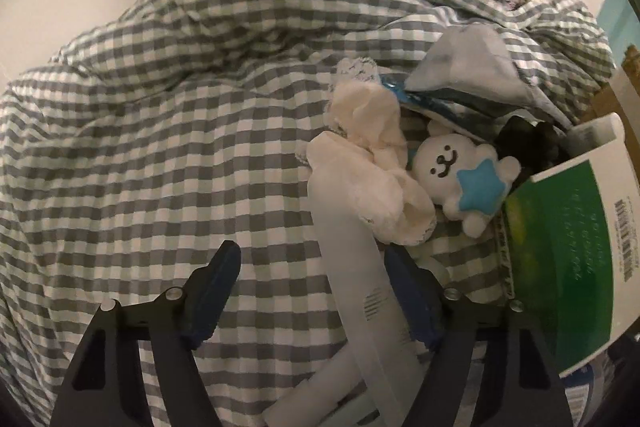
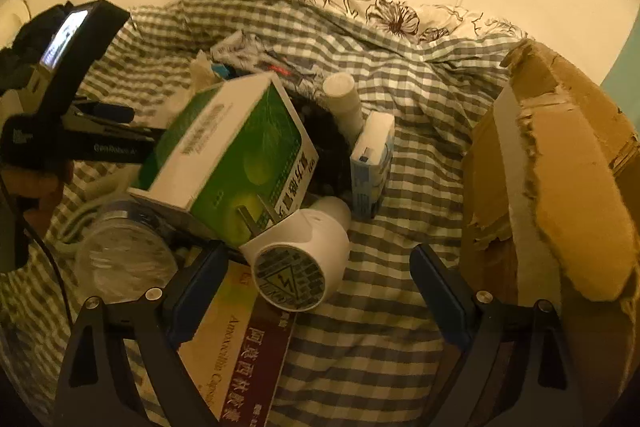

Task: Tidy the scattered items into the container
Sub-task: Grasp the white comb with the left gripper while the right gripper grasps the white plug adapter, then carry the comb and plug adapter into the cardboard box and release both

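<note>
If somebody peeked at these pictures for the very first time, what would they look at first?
Probably the little white plush bear hugging a blue star, lying on the checked bedcover beside a crumpled white cloth. Next, the big green and white box tilted on top of the messy pile, with a white plug adapter just in front of it. A torn cardboard box stands at the right edge.

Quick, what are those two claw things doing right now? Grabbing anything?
Left gripper: open, nothing gripped; a translucent white plastic piece lies between its fingers.
Right gripper: open, nothing gripped; a white plug adapter sits between its fingers.
</note>
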Demonstrator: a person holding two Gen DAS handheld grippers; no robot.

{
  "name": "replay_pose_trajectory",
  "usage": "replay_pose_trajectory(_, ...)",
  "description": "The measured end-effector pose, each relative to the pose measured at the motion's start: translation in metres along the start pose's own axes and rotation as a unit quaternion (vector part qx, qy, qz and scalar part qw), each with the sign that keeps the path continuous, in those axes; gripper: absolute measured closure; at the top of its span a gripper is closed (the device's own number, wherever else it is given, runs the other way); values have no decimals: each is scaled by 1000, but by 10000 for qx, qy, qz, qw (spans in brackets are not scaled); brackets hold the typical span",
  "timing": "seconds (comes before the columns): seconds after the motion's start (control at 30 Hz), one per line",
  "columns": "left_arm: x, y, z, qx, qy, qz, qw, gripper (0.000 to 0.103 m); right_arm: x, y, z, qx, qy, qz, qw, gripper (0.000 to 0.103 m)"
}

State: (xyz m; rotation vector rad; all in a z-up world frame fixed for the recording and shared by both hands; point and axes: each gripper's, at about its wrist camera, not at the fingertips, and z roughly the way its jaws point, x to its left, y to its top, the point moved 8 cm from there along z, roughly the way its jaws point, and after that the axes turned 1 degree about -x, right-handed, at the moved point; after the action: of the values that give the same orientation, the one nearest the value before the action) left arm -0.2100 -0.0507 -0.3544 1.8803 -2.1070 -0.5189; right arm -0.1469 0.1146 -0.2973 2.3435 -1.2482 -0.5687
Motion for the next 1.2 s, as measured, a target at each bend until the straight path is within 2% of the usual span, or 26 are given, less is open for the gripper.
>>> replay_pose_trajectory(0.07,-1,0,4,80,-51,12,10000,50,2,1,4,31,53,-20,10000,19)
replay_pose_trajectory(0.1,-2,-1,7,138,-100,14,9999,55,4,1,6,47,63,-51,10000,22)
replay_pose_trajectory(0.13,-2,-1,8,159,-147,2,9998,64,5,1,7,53,75,-62,9999,28)
replay_pose_trajectory(0.23,-3,-2,5,136,-173,50,9997,73,6,0,11,130,104,-75,9998,55)
replay_pose_trajectory(0.57,-1,-3,-18,2,-176,111,9998,78,0,4,-5,-31,34,31,10000,57)
replay_pose_trajectory(0.83,-3,-4,-58,-178,-224,148,9995,78,2,6,-31,-267,9,37,9996,60)
replay_pose_trajectory(1.07,-29,0,-104,-567,-382,208,9974,78,2,7,-58,-463,49,139,9988,60)
replay_pose_trajectory(1.2,-43,7,-135,-937,-410,268,9944,78,1,10,-78,-651,40,168,9977,60)
